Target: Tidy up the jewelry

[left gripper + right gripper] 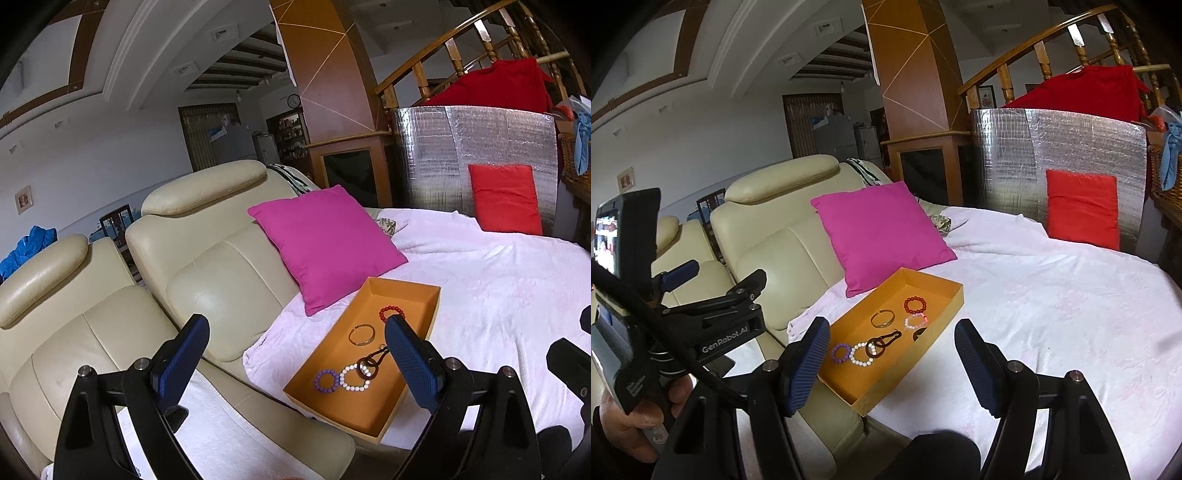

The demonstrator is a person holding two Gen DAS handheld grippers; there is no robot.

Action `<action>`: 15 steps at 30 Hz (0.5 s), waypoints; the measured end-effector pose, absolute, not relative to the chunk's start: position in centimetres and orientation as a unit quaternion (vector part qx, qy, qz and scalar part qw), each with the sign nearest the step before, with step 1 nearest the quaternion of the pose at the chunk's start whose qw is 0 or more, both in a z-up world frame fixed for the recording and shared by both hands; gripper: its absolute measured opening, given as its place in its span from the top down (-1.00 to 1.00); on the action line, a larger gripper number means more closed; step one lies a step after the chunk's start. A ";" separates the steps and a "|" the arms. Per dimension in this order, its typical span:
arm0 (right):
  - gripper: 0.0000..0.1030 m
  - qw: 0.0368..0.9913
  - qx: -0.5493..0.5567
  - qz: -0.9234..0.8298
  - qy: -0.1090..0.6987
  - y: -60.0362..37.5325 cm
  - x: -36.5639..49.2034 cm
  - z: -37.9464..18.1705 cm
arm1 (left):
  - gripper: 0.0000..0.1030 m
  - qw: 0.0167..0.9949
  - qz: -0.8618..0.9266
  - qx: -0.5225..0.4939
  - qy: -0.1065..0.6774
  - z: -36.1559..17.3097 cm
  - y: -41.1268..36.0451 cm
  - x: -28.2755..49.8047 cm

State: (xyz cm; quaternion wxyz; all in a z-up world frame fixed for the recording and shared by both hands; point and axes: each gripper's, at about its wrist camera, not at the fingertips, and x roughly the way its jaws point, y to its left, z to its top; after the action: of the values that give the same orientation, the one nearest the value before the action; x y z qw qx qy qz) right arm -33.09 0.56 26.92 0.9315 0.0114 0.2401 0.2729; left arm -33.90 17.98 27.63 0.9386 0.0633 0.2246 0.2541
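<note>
An orange tray [347, 410] [882, 380] lies on the white blanket beside the sofa. In it are a red bead bracelet [389, 311] [915, 303], a gold bangle [362, 334] [882, 318], a purple bead bracelet [326, 380] [840, 352], a white bead bracelet [352, 377] [861, 354], brown and black rings [371, 363] [879, 346] and a pink-white bracelet [915, 322]. My left gripper [295, 325] [729, 269] stands open and empty, above and left of the tray. My right gripper [892, 325] hangs open and empty before the tray's near end.
A pink cushion [325, 247] leans on the cream leather sofa [110, 332] just behind the tray. A red cushion [506, 199] rests against a silver foil panel [480, 147] at the back. A hand [628, 417] holds the left gripper's handle.
</note>
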 end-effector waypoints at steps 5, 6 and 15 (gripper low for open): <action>-0.43 0.931 0.007 0.270 0.246 1.1 -32.5 26.4 | -0.86 0.938 0.256 0.060 0.226 27.4 18.5 -33.8; -0.43 0.932 0.006 0.267 0.246 1.2 -32.3 26.3 | -0.86 0.938 0.257 0.058 0.227 27.3 18.7 -33.8; -0.43 0.931 -0.011 0.264 0.250 3.0 -31.0 25.8 | -0.86 0.935 0.264 0.046 0.233 26.6 20.3 -33.5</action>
State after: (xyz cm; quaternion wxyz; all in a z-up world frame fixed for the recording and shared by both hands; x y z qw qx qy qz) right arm -31.03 2.99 25.81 0.9314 -0.0109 0.2503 0.2640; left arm -33.53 20.33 26.56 0.9349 0.0462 0.2330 0.2638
